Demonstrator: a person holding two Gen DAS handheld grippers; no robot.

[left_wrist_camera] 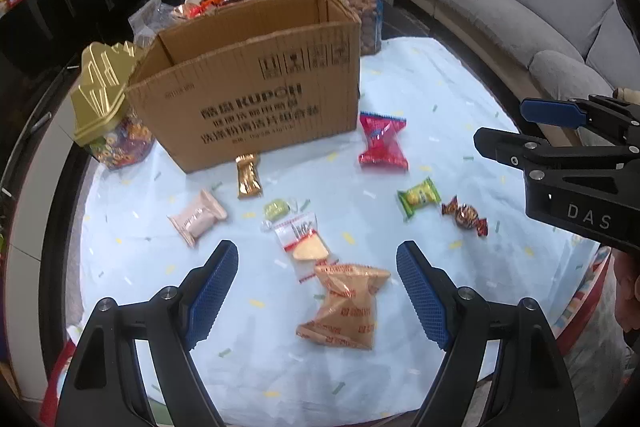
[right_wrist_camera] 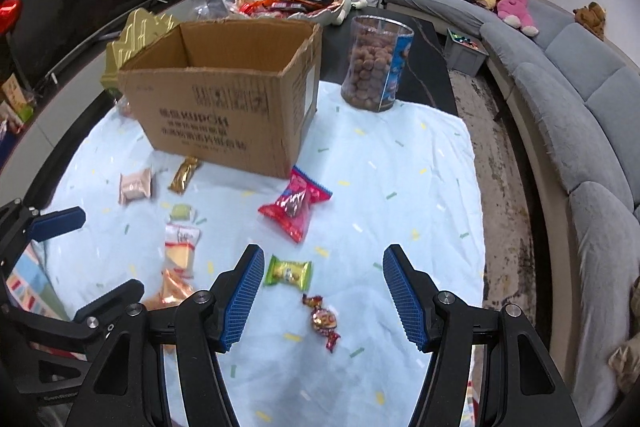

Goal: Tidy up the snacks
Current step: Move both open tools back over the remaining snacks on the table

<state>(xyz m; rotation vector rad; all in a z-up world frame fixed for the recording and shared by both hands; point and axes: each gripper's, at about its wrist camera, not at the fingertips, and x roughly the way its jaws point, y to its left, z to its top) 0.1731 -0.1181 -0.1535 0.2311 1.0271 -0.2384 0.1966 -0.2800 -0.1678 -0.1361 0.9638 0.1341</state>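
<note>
Between the wide-open, empty fingers of the left gripper (left_wrist_camera: 316, 291) lies a crumpled tan plastic snack packet (left_wrist_camera: 344, 307) on the pale blue cloth (left_wrist_camera: 420, 75), its long axis running away from the camera. Likewise open and empty, the right gripper (right_wrist_camera: 324, 293) hangs over a red-gold twist-wrapped candy (right_wrist_camera: 323, 321), with the open brown cardboard box (right_wrist_camera: 224, 95) well beyond both.

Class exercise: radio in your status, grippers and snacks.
Left gripper open over tan packet. Right gripper open over twist-wrapped candy. Cardboard box open; nothing blocking.
</note>
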